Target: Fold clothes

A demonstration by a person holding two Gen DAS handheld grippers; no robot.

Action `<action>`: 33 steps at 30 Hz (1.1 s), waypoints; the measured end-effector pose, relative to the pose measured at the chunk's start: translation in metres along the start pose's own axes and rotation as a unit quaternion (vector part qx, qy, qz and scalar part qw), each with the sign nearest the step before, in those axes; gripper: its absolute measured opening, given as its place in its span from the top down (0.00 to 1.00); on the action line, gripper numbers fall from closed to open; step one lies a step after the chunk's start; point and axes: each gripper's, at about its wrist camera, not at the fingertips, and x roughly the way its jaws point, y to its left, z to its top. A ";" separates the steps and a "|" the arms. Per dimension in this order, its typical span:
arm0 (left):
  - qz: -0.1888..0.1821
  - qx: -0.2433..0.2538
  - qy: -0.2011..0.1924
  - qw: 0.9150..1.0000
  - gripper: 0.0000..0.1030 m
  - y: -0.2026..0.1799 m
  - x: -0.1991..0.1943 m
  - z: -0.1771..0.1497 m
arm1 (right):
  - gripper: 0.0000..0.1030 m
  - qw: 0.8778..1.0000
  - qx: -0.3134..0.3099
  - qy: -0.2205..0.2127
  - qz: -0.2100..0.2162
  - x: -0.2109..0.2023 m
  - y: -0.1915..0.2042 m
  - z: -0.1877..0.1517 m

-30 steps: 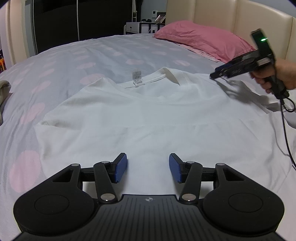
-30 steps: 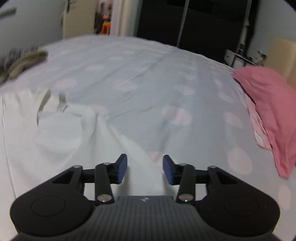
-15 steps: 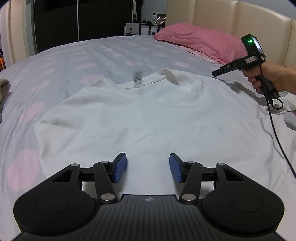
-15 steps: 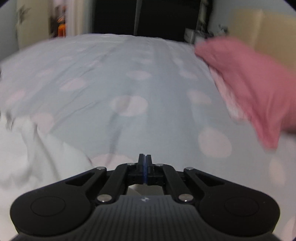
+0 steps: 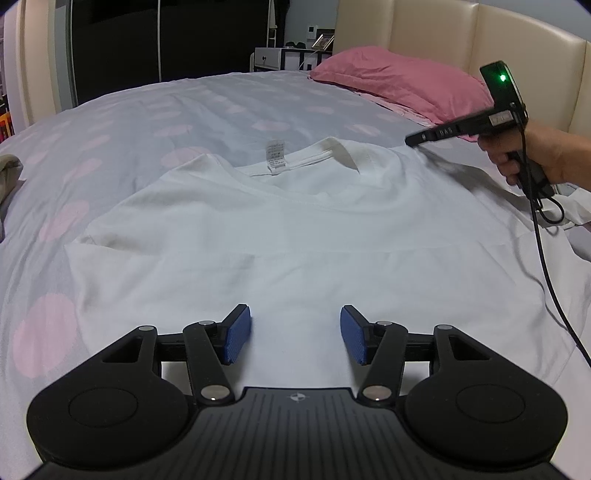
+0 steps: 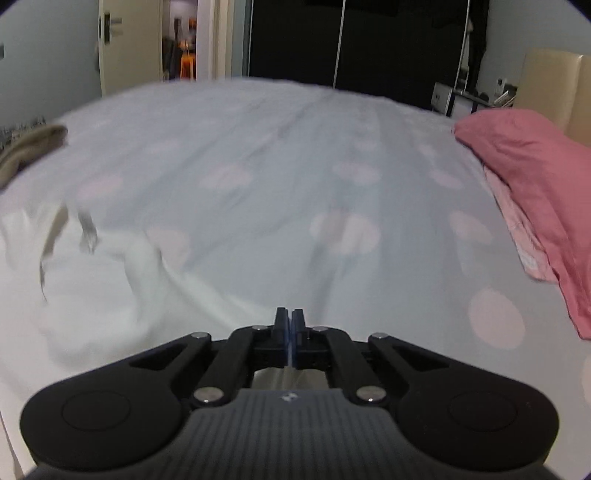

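Observation:
A white T-shirt point(image 5: 295, 229) lies spread on the bed, collar and label point(image 5: 275, 155) at the far end. My left gripper point(image 5: 291, 334) hovers open over the shirt's near hem, nothing between its blue pads. My right gripper point(image 5: 410, 140), held by a hand point(image 5: 546, 155), sits at the shirt's right shoulder. In the right wrist view that gripper point(image 6: 290, 321) is shut, and a ridge of the shirt point(image 6: 92, 295) runs up to its tips, so it seems to pinch the shoulder edge.
The bed has a grey sheet with pink dots point(image 5: 147, 122). A pink pillow point(image 5: 399, 85) lies by the cream headboard point(image 5: 443, 33) on the right. A beige garment point(image 5: 7, 173) lies at the left edge. The right gripper's black cable point(image 5: 546, 258) hangs over the shirt's right side.
My right gripper went from open to shut at the shirt's right shoulder and has swung slightly. The left gripper has stayed open and still.

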 end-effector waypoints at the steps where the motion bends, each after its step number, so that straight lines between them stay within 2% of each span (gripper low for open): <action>1: 0.000 0.000 0.000 1.000 0.48 0.000 0.000 0.000 | 1.00 1.000 0.002 0.001 -0.010 0.002 -0.001 0.001; 6: -0.002 0.000 0.001 1.000 0.48 0.001 -0.001 0.000 | 1.00 0.998 0.018 0.011 -0.058 0.013 -0.008 0.005; 10: -0.002 0.009 0.001 1.000 0.49 0.002 -0.006 0.000 | 0.95 0.998 0.048 -0.012 -0.032 -0.021 -0.024 -0.004; 13: 0.001 0.001 -0.017 1.000 0.53 0.003 -0.020 0.002 | 0.95 0.997 0.063 -0.040 -0.010 -0.056 -0.034 -0.011; 14: 0.002 -0.004 -0.025 1.000 0.53 0.004 -0.026 0.004 | 0.90 0.996 0.068 -0.050 -0.002 -0.068 -0.038 -0.013; 15: 0.005 -0.002 -0.021 1.000 0.53 0.003 -0.030 0.005 | 0.77 0.995 0.077 -0.058 0.003 -0.084 -0.040 -0.018; 16: 0.010 0.001 -0.016 1.000 0.53 0.003 -0.034 0.006 | 0.69 0.994 0.090 -0.066 0.007 -0.101 -0.043 -0.024; 18: 0.032 0.027 0.015 0.999 0.52 0.000 -0.036 0.003 | 0.66 0.991 0.113 -0.068 0.015 -0.139 -0.046 -0.040; 20: 0.056 0.032 0.068 0.996 0.51 0.002 -0.034 -0.006 | 0.65 0.988 0.137 -0.067 0.020 -0.179 -0.051 -0.059; 22: 0.062 0.009 0.071 0.995 0.52 0.006 -0.048 -0.013 | 0.59 0.985 0.161 -0.064 0.018 -0.221 -0.055 -0.084; 23: 0.069 0.015 0.069 0.995 0.52 0.002 -0.057 -0.010 | 0.55 0.982 0.177 -0.067 0.009 -0.240 -0.059 -0.099; 26: 0.088 0.032 0.059 0.994 0.53 -0.010 -0.082 -0.002 | 0.51 0.968 0.238 -0.079 -0.024 -0.294 -0.074 -0.150; 27: 0.084 0.044 0.048 0.994 0.53 -0.017 -0.090 0.005 | 0.48 0.959 0.269 -0.078 -0.039 -0.309 -0.080 -0.171; 29: 0.072 0.068 0.030 0.995 0.52 -0.038 -0.102 0.021 | 0.47 0.940 0.326 -0.070 -0.073 -0.326 -0.090 -0.211; 33: 0.034 0.102 0.008 0.994 0.49 -0.095 -0.110 0.050 | 0.47 0.905 0.409 -0.048 -0.107 -0.340 -0.100 -0.278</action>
